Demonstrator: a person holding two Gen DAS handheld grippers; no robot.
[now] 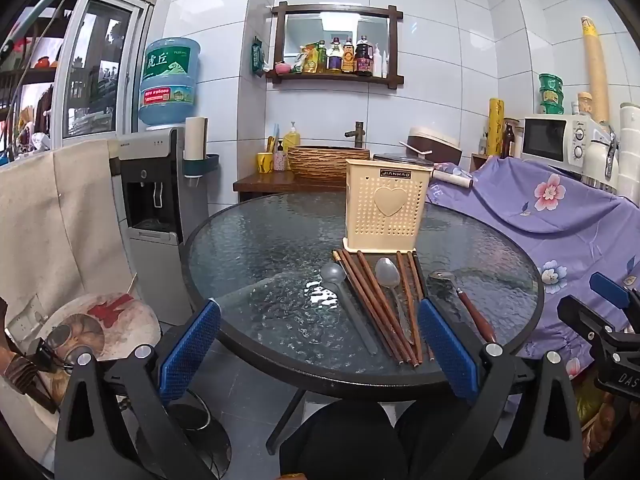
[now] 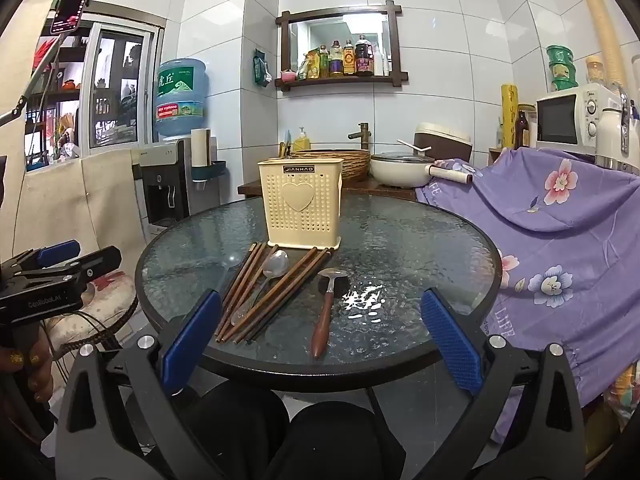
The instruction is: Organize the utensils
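Observation:
A cream perforated utensil holder (image 1: 385, 204) (image 2: 301, 203) stands upright on a round glass table (image 1: 260, 240) (image 2: 420, 240). In front of it lie several brown chopsticks (image 1: 376, 304) (image 2: 276, 292), a grey plastic spoon (image 1: 348, 308), a metal spoon (image 1: 392, 284) (image 2: 269, 272) and a wooden-handled spoon (image 1: 472, 308) (image 2: 326, 312). My left gripper (image 1: 320, 344) is open and empty, held before the table's near edge. My right gripper (image 2: 322, 344) is open and empty, also before the near edge.
A water dispenser (image 1: 156, 200) stands left of the table. A chair draped in purple floral cloth (image 2: 560, 240) is at the right. A counter with a basket sink (image 1: 328, 162), a pot (image 2: 400, 168) and a microwave (image 2: 568, 120) runs behind.

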